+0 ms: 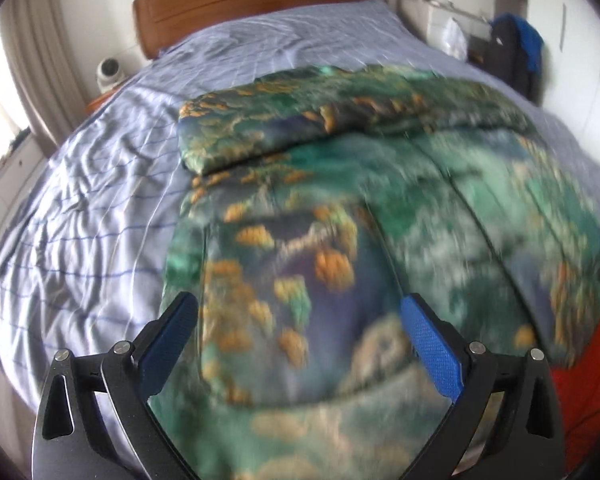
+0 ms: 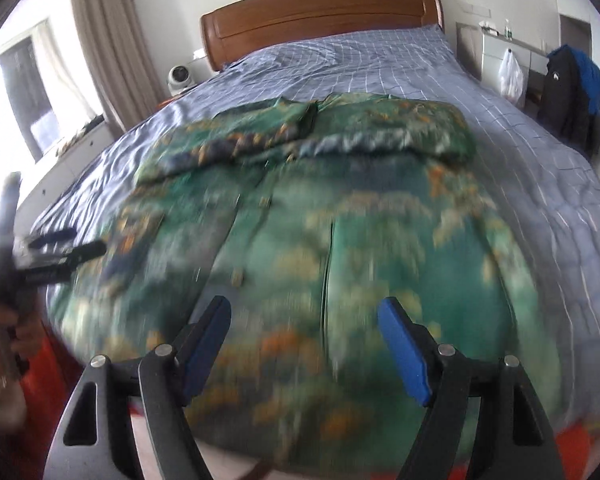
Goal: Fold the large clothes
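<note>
A large green garment with an orange and blue print (image 1: 340,208) lies spread on the bed, its sleeves folded across the far end. It also shows in the right wrist view (image 2: 340,208). My left gripper (image 1: 300,308) is open and empty, held above the garment's near left part. My right gripper (image 2: 304,312) is open and empty above the garment's near middle. The left gripper also shows at the left edge of the right wrist view (image 2: 52,252), in a hand. Both views are motion-blurred.
The bed has a blue checked sheet (image 2: 520,128) and a wooden headboard (image 2: 320,12). A small white device (image 2: 179,77) sits left of the headboard. Dark and blue clothes (image 2: 572,92) hang at the right wall. Red fabric (image 1: 580,380) lies at the near edge.
</note>
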The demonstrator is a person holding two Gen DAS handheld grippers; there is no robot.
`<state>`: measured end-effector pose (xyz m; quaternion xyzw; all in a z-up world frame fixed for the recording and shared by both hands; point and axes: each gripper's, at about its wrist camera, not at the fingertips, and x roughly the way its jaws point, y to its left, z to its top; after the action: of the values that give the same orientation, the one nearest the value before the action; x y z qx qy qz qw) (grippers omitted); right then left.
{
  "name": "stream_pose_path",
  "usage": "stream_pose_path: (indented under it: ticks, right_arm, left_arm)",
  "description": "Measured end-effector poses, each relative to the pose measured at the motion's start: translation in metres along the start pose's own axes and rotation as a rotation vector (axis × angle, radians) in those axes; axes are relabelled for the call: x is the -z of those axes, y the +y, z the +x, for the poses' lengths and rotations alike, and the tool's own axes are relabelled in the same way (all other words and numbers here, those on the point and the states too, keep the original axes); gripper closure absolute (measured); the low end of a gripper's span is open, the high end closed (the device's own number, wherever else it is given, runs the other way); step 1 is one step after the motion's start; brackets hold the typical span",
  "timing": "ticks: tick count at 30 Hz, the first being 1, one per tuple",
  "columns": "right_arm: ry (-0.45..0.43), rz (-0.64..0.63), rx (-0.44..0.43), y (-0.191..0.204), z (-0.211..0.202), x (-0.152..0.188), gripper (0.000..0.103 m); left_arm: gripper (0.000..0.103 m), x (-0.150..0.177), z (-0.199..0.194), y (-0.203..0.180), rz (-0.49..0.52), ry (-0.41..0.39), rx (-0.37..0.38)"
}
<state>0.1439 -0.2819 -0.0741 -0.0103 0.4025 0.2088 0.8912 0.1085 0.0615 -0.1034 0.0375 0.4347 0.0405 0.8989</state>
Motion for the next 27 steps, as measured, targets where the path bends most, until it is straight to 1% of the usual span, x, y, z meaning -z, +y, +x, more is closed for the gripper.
stream_pose_path:
  ticks: [1,3,6,8,12,16,20,27]
  right_arm:
    - [-0.009,-0.026,0.015,0.003,-0.010,0.012,0.022]
    - [-0.036,-0.061,0.050,0.005,-0.024,0.028,0.020]
    - [-0.072,-0.089,0.088,0.010,-0.038,0.042,0.019]
    - [-0.087,-0.086,0.102,0.013,-0.040,0.047,0.018]
    - [-0.069,-0.063,0.067,0.019,-0.032,0.043,0.018]
    - [-0.089,-0.136,0.062,0.038,-0.033,0.042,0.018]
    - [-0.101,-0.176,0.043,0.049,-0.035,0.046,0.018]
    - [-0.106,-0.168,0.046,0.048,-0.036,0.048,0.018]
  left_arm:
    - [0.001,0.004,-0.003,-0.001,0.006,-0.003,-0.008]
    - [0.001,0.016,-0.011,-0.002,-0.006,-0.012,-0.020]
    - [0.001,0.024,-0.016,0.004,-0.056,-0.030,-0.035]
    - [0.001,0.026,-0.017,0.008,-0.090,-0.035,-0.037]
    - [0.001,0.026,-0.017,0.012,-0.105,-0.035,-0.048]
    - [0.001,0.027,-0.022,0.014,-0.113,-0.052,-0.062]
    - [0.001,0.029,-0.019,0.016,-0.129,-0.040,-0.062]
    - [0.001,0.031,-0.024,0.015,-0.122,-0.058,-0.086]
